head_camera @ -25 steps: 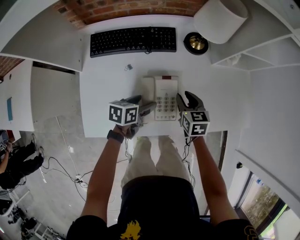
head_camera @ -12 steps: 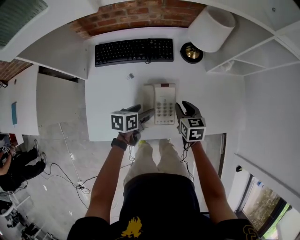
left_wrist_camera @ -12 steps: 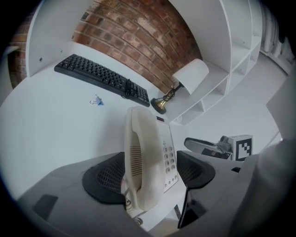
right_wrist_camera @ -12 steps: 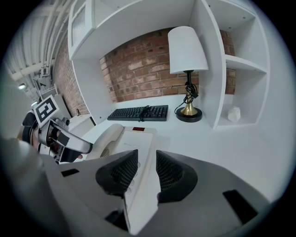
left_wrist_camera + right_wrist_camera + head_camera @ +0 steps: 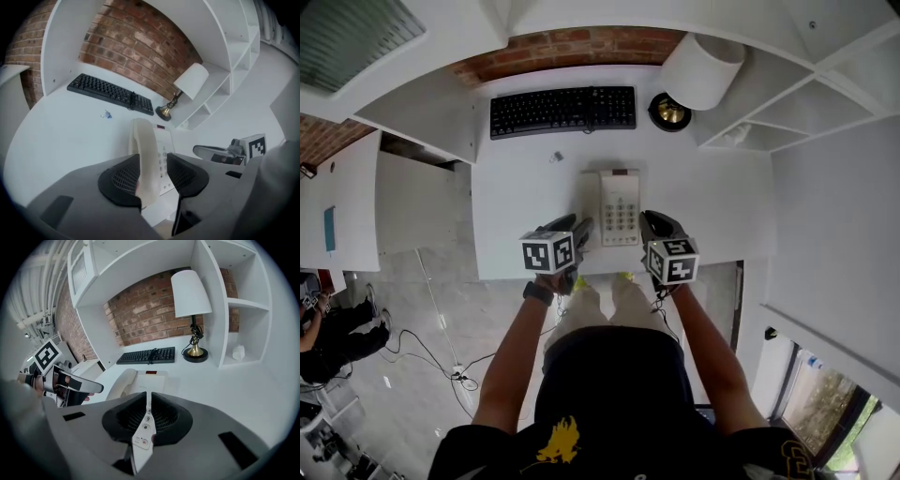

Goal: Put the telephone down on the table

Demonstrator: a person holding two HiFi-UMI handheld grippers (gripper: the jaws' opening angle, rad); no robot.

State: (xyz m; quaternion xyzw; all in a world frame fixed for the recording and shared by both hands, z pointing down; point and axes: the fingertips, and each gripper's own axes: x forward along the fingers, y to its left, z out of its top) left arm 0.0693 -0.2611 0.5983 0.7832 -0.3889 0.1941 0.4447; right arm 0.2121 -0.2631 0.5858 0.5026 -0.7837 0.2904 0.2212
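A cream telephone (image 5: 620,202) lies on the white table (image 5: 525,206) near its front edge, keypad up, handset (image 5: 144,154) along its left side. My left gripper (image 5: 579,232) reaches in from the left. Its jaws are closing around the handset's near end (image 5: 152,180); the left pad touches it, while a gap still shows at the right pad. My right gripper (image 5: 651,225) is at the phone's near right corner. Its jaws are closing too, and the pads (image 5: 147,416) pinch the thin edge of the base beside the keypad (image 5: 149,419).
A black keyboard (image 5: 562,111) lies at the table's back. A brass-footed lamp (image 5: 701,70) stands at the back right by white shelves (image 5: 787,103). A small binder clip (image 5: 556,157) lies between keyboard and phone. The table's front edge runs just under both grippers.
Both grippers have moved in against the phone. The left jaws have narrowed around the handset, and the right jaws have come together on the base's edge.
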